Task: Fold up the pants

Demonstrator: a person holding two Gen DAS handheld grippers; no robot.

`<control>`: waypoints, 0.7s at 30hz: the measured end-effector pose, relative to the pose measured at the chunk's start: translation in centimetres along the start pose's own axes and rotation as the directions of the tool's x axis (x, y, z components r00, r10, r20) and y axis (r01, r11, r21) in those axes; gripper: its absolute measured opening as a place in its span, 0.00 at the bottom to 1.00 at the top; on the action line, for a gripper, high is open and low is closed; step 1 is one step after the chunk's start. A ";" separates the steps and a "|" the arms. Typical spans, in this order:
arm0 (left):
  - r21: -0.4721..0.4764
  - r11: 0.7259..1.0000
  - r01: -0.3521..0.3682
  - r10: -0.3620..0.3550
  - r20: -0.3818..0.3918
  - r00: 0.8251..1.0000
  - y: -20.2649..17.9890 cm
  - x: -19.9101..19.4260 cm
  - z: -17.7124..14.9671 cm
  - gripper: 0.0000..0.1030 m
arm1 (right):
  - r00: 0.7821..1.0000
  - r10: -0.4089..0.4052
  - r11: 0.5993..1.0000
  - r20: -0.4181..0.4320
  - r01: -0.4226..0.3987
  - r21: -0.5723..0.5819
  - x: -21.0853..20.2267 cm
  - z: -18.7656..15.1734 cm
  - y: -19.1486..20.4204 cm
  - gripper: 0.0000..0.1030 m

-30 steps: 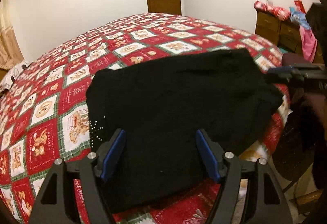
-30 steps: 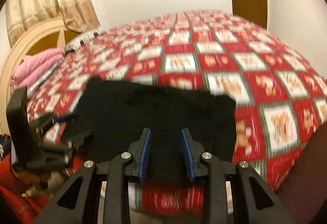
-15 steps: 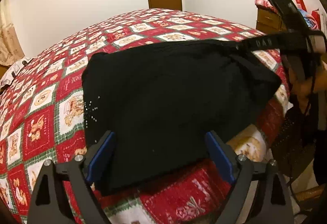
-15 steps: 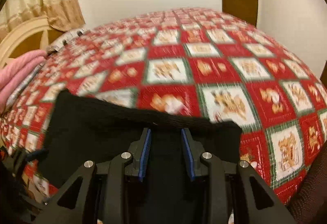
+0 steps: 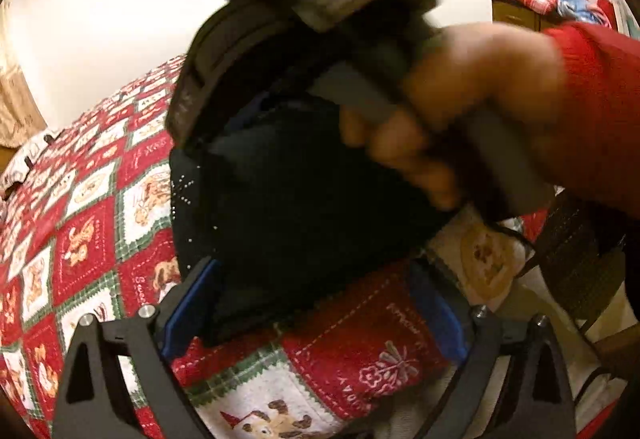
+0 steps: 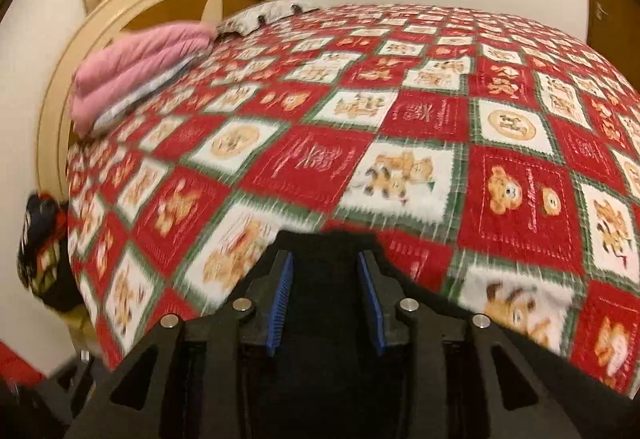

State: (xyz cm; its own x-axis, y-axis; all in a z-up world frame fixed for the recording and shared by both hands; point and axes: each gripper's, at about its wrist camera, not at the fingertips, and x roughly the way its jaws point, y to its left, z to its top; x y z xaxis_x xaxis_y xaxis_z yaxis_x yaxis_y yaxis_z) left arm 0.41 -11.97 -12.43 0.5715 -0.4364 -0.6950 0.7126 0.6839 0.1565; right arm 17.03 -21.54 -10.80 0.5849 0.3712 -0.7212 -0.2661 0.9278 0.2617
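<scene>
Black pants (image 5: 304, 207) lie folded on the patchwork quilt (image 5: 80, 239) near the bed's front edge. My left gripper (image 5: 312, 307) stands wide at their near edge, jaws still opening; the hem lies between the fingers, untouched by either pad. A hand (image 5: 460, 91) in a red sleeve holds the right gripper across the left wrist view, above the pants and hiding their far part. In the right wrist view my right gripper (image 6: 325, 279) has black pants fabric (image 6: 324, 323) filling the gap between its blue pads, and its jaws are easing open slightly.
The red, white and green quilt (image 6: 400, 119) covers the whole bed. A pink folded blanket (image 6: 136, 75) lies by the arched headboard (image 6: 76, 59) at the far left. A wooden dresser (image 5: 516, 15) piled with clothes stands at the right.
The right gripper has swung across the pants, carrying fabric, and now fills the left wrist view. The left gripper's jaws have widened, and it has sunk slightly toward the hem.
</scene>
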 end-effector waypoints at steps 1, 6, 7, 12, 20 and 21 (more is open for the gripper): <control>0.000 1.000 0.004 -0.004 0.003 1.000 0.1 0.0 0.0 0.95 | 1.000 0.013 1.000 0.001 -0.013 0.028 0.0 0.1 -0.4 0.35; -0.011 1.000 0.028 -0.028 0.011 1.000 0.2 -0.2 0.1 0.96 | 0.985 0.035 0.983 0.171 -0.065 0.170 -5.2 -0.8 -1.2 0.35; -0.020 0.999 0.036 -0.036 0.021 0.999 0.4 -0.4 0.2 0.96 | 0.977 0.034 0.980 0.208 -0.073 0.182 -6.7 -1.2 -1.3 0.35; -0.078 0.996 0.045 -0.042 0.048 0.998 1.7 -1.2 0.5 0.96 | 0.967 -0.103 0.980 0.235 0.058 0.190 -13.3 -6.0 -2.1 0.35; -0.133 0.990 0.041 -0.030 0.084 0.996 2.2 -2.6 1.7 0.96 | 0.930 -0.346 0.896 0.127 0.287 0.338 -19.8 -15.4 -7.4 0.36; -0.132 0.990 0.040 -0.029 0.084 0.996 2.2 -2.6 1.7 0.96 | 0.928 -0.343 0.880 0.146 0.263 0.395 -20.4 -16.0 -8.5 0.41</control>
State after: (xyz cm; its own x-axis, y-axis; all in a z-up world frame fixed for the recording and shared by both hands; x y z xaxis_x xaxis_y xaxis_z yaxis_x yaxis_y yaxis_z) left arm 1.14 -10.34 -9.07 0.5827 -0.5037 -0.6378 0.6747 0.7373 0.0342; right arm -4.91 -37.63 -8.55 0.7461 0.0317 -0.6651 0.2227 0.9294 0.2942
